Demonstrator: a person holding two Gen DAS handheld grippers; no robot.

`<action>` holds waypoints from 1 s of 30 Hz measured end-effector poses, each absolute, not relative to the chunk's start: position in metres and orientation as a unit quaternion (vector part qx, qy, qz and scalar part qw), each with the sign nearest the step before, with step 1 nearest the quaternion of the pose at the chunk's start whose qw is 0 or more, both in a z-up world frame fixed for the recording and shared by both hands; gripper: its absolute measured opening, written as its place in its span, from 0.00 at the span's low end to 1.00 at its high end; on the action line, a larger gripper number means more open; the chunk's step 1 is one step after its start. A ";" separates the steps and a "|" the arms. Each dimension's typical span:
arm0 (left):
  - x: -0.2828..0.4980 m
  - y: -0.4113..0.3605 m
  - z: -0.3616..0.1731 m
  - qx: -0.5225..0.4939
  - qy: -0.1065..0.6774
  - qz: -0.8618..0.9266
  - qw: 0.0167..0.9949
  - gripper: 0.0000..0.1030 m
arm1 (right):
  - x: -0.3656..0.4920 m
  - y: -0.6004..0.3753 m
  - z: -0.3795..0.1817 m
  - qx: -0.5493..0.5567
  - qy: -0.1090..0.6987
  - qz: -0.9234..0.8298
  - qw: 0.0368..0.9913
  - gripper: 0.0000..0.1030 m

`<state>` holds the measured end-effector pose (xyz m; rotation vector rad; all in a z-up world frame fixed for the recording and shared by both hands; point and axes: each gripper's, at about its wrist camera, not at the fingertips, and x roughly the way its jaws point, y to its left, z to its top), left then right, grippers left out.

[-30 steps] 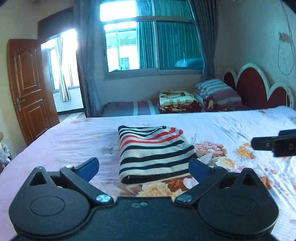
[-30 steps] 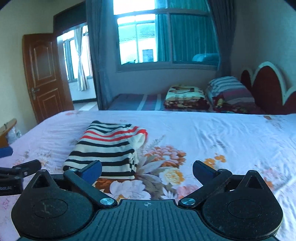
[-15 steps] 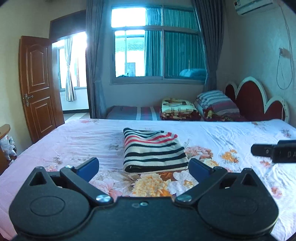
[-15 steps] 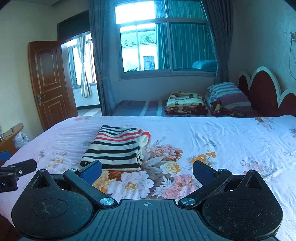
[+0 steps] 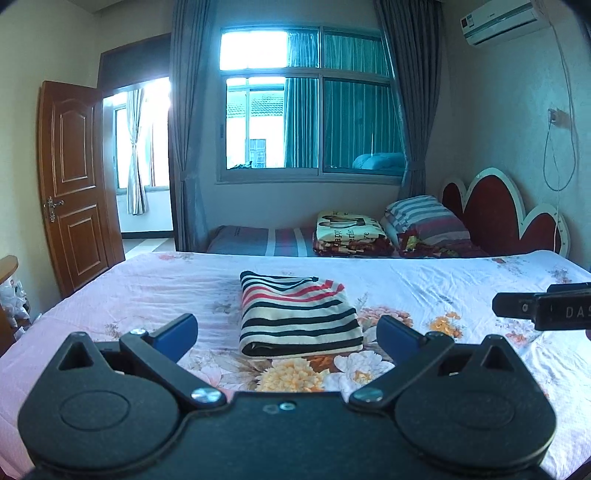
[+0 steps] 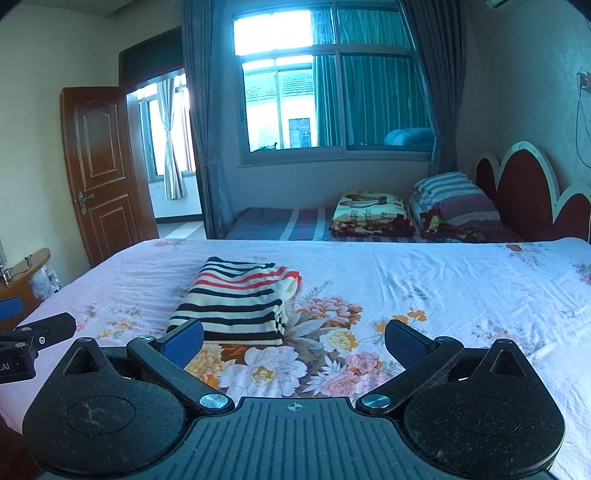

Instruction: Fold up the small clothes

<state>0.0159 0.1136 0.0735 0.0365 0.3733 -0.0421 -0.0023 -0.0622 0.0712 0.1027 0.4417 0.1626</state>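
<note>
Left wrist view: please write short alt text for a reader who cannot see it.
A folded striped garment lies on a floral bedsheet, beyond the open, empty left gripper. The right gripper shows at the right edge.

Bed: I am looking across a bed (image 5: 424, 284) wearing a pink floral sheet.
Window: daylight is pouring through a wide window (image 5: 306, 107), grey curtains (image 5: 188, 122) hanging at both sides.
Door: a brown wooden door (image 5: 74, 181) is standing open at my left.
Headboard: a red scalloped headboard (image 5: 495, 214) is leaning against the right wall.
Bedding: folded blankets (image 5: 351, 232) and a striped pillow (image 5: 424, 218) are lying under the window.
Wall: an air conditioner (image 5: 502, 20) is sitting high on the right.
</note>
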 end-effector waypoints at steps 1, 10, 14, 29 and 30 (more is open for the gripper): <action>0.016 0.113 0.074 0.019 0.185 -0.021 0.982 0.99 | -0.002 -0.064 0.072 0.051 0.219 0.081 0.971 1.00; 0.017 0.114 0.077 0.024 0.182 -0.017 0.983 0.99 | 0.000 -0.068 0.076 0.050 0.219 0.082 0.971 1.00; 0.015 0.116 0.078 0.021 0.176 -0.014 0.984 0.99 | 0.001 -0.067 0.076 0.050 0.219 0.083 0.971 1.00; 0.014 0.113 0.082 0.027 0.174 -0.023 0.984 0.99 | 0.003 -0.070 0.078 0.051 0.219 0.084 0.971 1.00; 0.014 0.114 0.082 0.026 0.174 -0.024 0.984 0.99 | 0.003 -0.070 0.078 0.052 0.219 0.084 0.971 1.00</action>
